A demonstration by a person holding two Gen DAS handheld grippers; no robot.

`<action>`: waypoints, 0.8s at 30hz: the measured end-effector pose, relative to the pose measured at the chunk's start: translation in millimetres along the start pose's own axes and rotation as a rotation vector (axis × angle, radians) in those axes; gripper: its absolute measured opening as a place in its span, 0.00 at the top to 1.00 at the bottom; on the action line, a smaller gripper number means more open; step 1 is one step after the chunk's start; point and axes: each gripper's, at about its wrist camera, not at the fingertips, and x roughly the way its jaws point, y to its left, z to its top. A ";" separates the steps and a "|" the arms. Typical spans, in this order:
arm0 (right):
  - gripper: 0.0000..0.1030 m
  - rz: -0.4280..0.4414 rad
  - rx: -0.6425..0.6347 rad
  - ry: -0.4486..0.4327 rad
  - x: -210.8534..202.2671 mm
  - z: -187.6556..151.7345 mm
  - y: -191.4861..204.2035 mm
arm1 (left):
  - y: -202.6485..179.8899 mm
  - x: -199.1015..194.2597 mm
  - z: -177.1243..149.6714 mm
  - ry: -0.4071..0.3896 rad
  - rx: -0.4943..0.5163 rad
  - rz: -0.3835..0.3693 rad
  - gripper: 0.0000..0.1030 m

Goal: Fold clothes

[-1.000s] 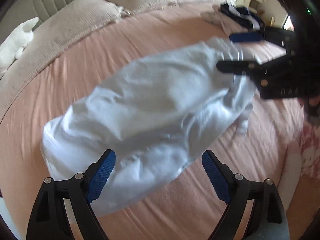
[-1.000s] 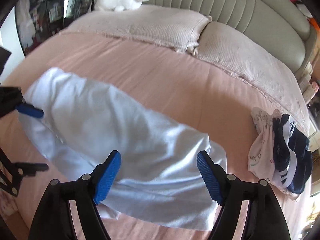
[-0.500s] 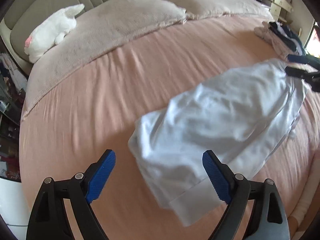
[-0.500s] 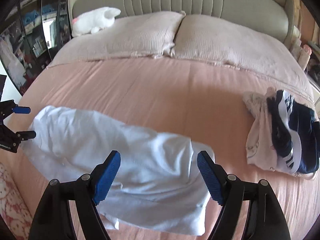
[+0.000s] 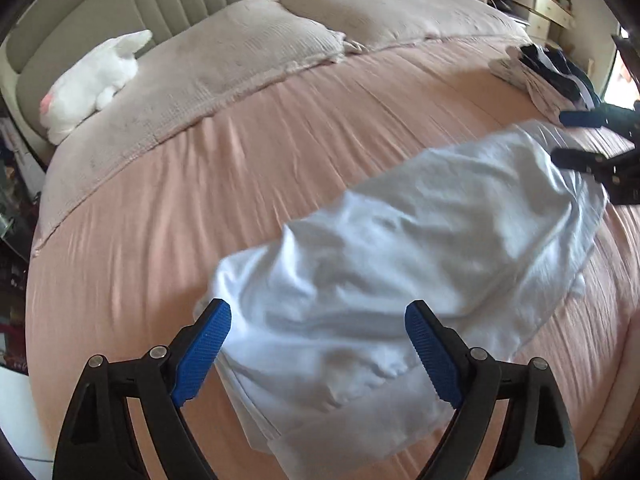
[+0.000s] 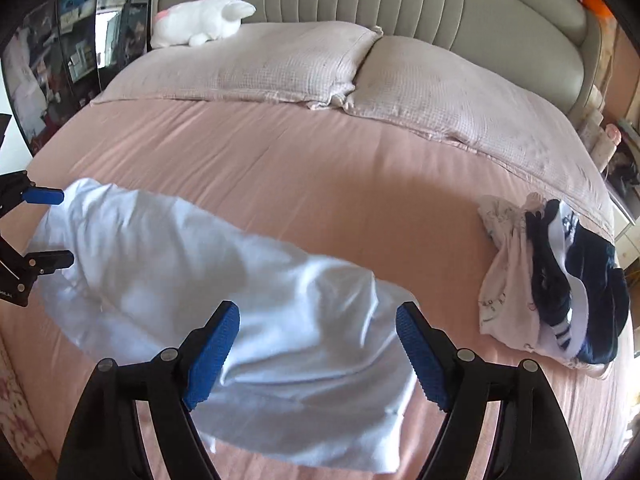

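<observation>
A white garment [image 5: 400, 248] lies rumpled and stretched lengthwise across the pink bedspread [image 5: 248, 160]. The left gripper [image 5: 318, 354] hovers over one end, jaws spread wide, gripping nothing. The right gripper [image 6: 318, 350] hovers over the opposite end, equally wide and empty. A pile of folded clothes [image 6: 552, 284] sits well apart near the pillows [image 6: 360, 76].

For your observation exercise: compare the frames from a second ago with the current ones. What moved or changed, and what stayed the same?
The white garment, blurred and bunched up a second ago, now lies stretched along the pink bedspread. Both cameras have swung to show more of the headboard end. Nothing was taken hold of: the left gripper and right gripper keep their jaws wide, one at each end of the garment. The clothes pile, pillows and white plush have not moved.
</observation>
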 end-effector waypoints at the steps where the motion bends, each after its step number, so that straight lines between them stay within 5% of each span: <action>1: 0.22 0.023 0.001 -0.014 2.6 2.2 5.8 | -0.8 -1.0 1.9 -0.009 -0.011 -0.008 0.13; 3: 0.22 0.066 -0.055 0.001 13.1 2.1 22.3 | -1.4 -5.6 -2.9 0.001 -0.002 -0.005 0.13; 6: 0.22 -0.010 -0.167 0.140 31.1 -15.0 32.0 | 7.8 25.9 -10.5 0.077 0.032 0.033 0.13; 8: 0.21 -0.005 -0.098 0.149 20.0 -13.0 13.4 | 17.1 28.0 -19.9 0.107 0.015 0.041 0.13; 11: 0.21 -0.001 0.027 0.104 2.1 -6.2 -9.7 | 24.3 6.4 -15.1 0.017 -0.036 0.088 0.13; 13: 0.21 0.003 0.033 0.073 5.1 -1.9 -6.5 | 19.5 -3.2 -10.6 -0.034 -0.063 0.006 0.13; 15: 0.19 0.005 0.034 0.050 9.1 1.7 -3.0 | 5.2 0.2 -13.6 -0.013 -0.035 -0.061 0.13; 16: 0.19 -0.010 -0.006 0.107 19.2 -1.6 0.8 | -1.1 4.4 -16.0 0.010 -0.014 -0.071 0.13; 18: 0.19 -0.020 -0.053 0.162 28.4 -8.4 2.1 | -6.7 20.7 -24.6 0.100 0.045 0.009 0.13; 22: 0.19 -0.030 0.114 0.154 1.4 -14.7 -31.1 | 9.6 2.4 -31.0 0.075 -0.046 0.009 0.13; 24: 0.17 -0.119 0.144 0.093 -13.0 -14.0 -42.4 | 12.9 -7.6 -31.0 0.045 -0.088 -0.009 0.13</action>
